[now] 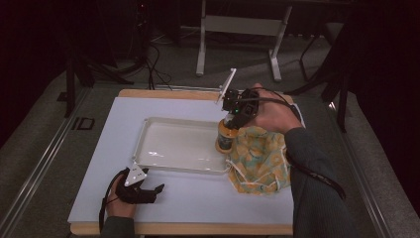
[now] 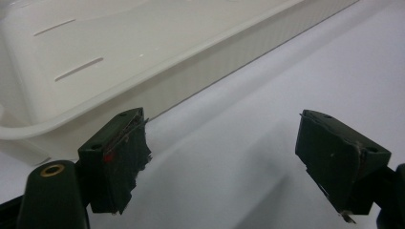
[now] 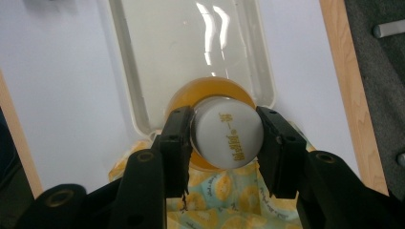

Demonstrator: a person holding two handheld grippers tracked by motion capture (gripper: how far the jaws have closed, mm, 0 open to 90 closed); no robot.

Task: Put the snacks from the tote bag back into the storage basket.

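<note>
Bottle (image 3: 228, 136) cap clamped between right gripper (image 3: 224, 143) jaws

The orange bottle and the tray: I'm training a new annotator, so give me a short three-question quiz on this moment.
1. True or false: the right tongs grip the orange bottle by its white cap.
2. What lies under the bottle's near side? A) yellow patterned cloth bag B) a sponge
3. The left tongs rest open beside the white ____.

Key: 1 true; 2 A; 3 tray.
</note>
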